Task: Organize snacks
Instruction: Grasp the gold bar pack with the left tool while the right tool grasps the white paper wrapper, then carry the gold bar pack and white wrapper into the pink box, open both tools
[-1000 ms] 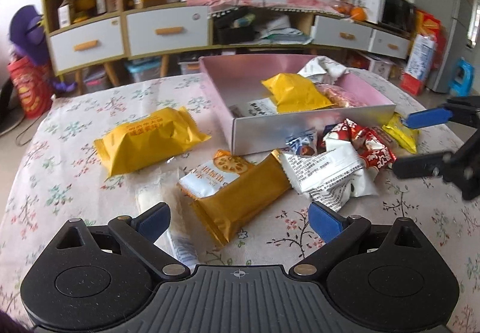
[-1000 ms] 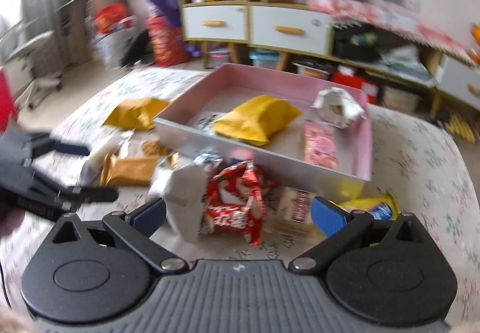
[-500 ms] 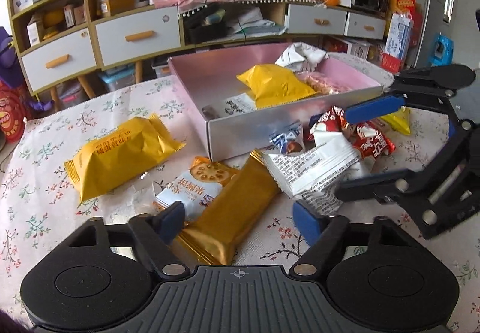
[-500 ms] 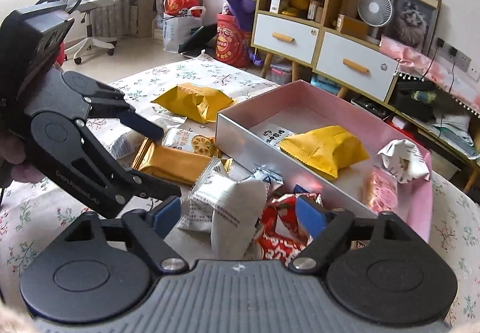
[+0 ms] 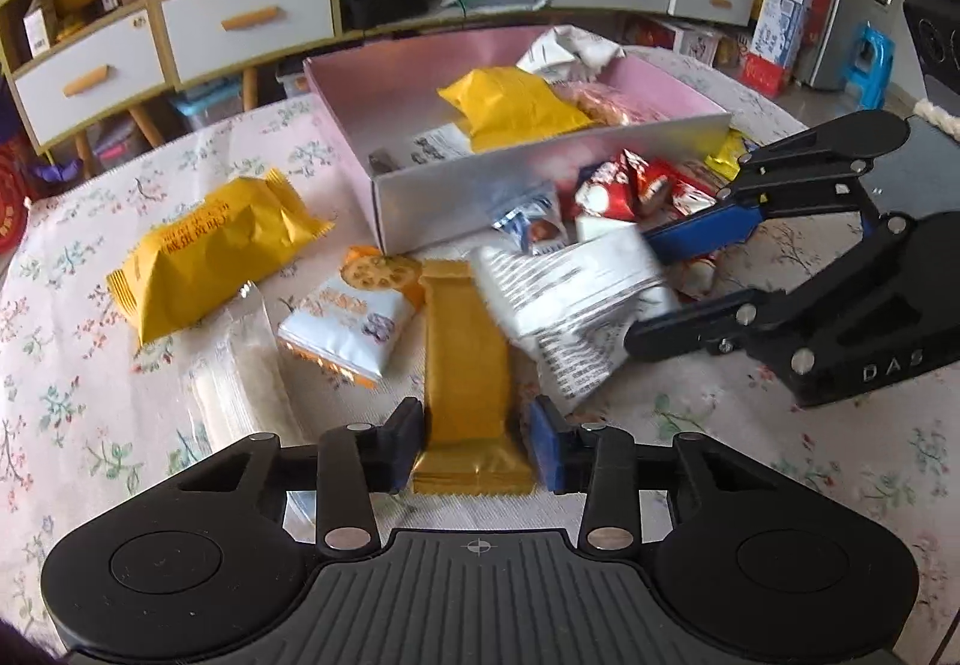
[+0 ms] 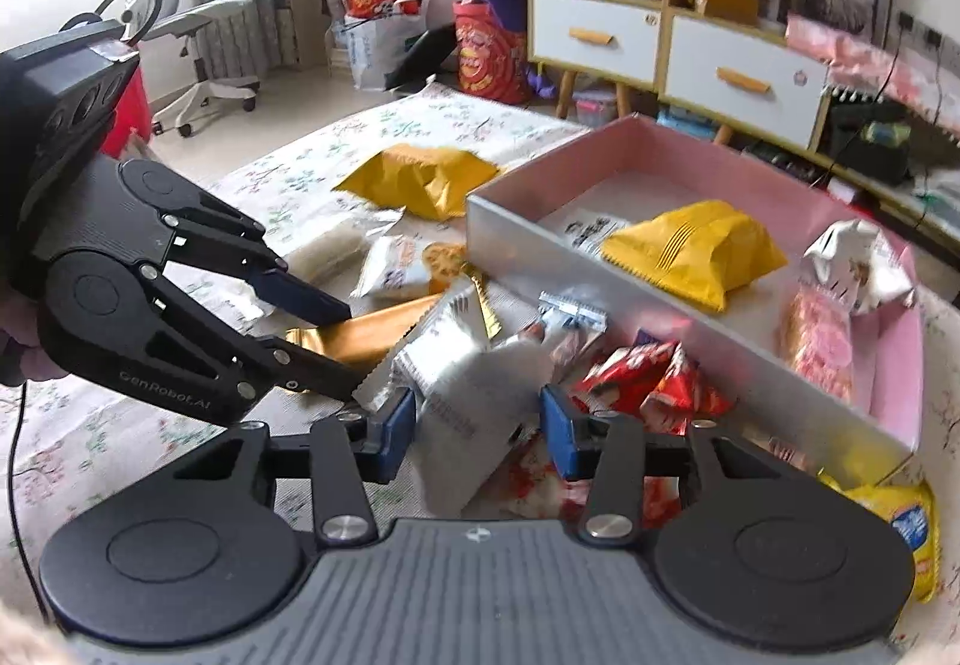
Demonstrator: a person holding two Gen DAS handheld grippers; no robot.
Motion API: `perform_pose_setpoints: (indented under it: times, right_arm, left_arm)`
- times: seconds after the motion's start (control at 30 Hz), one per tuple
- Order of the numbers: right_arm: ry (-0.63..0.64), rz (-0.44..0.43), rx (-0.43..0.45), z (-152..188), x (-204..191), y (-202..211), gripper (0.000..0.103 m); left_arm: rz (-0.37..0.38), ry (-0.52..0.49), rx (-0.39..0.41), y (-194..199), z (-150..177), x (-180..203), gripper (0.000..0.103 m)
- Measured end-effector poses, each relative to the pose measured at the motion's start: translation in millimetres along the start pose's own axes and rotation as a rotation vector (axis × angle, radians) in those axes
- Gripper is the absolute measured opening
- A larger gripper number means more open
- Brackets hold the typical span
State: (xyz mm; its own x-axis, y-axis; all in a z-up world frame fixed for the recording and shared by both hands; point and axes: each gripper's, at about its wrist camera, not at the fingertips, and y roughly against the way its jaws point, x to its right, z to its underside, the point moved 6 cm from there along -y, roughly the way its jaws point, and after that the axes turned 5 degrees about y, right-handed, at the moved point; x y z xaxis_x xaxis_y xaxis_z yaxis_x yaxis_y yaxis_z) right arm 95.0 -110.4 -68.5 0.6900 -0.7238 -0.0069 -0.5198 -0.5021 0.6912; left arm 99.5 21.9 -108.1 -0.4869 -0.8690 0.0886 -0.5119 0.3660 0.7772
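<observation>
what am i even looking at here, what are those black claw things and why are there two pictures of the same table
Those are two hand-held grippers, one in each of a person's hands, with no robot arm behind them. Each carries a camera looking forward along its jaws, so you get one picture per hand, and each also catches the other gripper from the side.

The left gripper has just been closing its jaws, which now squeeze a long gold snack bar. The right gripper has done the same on a white and silver snack packet.

Both lie on a table with a flowered cloth, among other snacks: a yellow bag, a white biscuit packet and red wrappers. The pink box already holds a few snacks.
</observation>
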Motion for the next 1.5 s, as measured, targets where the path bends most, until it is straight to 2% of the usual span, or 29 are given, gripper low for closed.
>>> perform_pose_setpoints:
  times: [0.1,0.17,0.23,0.37,0.67,0.73,0.83,0.9,1.17,1.5]
  right_arm:
    - [0.013,-0.034,-0.020,2.2,-5.8,1.4,0.044]
    - [0.035,-0.015,-0.017,1.0,-8.0,2.1,0.048]
    - [0.050,0.009,-0.003,-2.3,-9.0,2.9,0.068]
    - [0.064,0.043,0.015,-8.6,-6.6,0.0,0.070]
    - [0.080,0.068,-0.001,-10.1,-8.9,-12.5,0.058]
    - [0.080,0.078,-0.002,-9.5,-8.4,-11.2,0.051]
    - [0.061,0.067,-0.006,-9.6,-6.6,-9.4,0.044]
    - [0.064,0.059,-0.011,-9.5,-8.5,-9.2,0.040]
    - [0.056,0.064,-0.021,-8.3,-6.4,-3.2,0.038]
    - [0.008,0.089,0.017,-11.5,5.5,12.3,0.038]
  left_arm:
    - [-0.016,0.005,0.009,-0.3,0.8,1.4,0.040]
    - [-0.029,0.013,0.024,-2.0,-0.6,1.0,0.042]
    - [-0.035,0.029,0.036,-4.1,-3.0,0.1,0.043]
    - [-0.059,0.063,0.039,-7.5,-7.7,-1.5,0.044]
    - [-0.091,0.109,0.019,-9.4,-10.5,-0.7,0.042]
    - [-0.091,0.112,0.023,-9.1,-10.1,-0.2,0.040]
    - [-0.084,0.122,0.029,-8.8,-10.6,1.8,0.031]
    - [-0.083,0.125,0.028,-8.2,-11.1,3.1,0.028]
    - [-0.081,0.136,0.023,-6.9,-11.7,6.2,0.028]
    - [-0.097,0.174,0.030,2.5,-14.7,2.6,0.028]
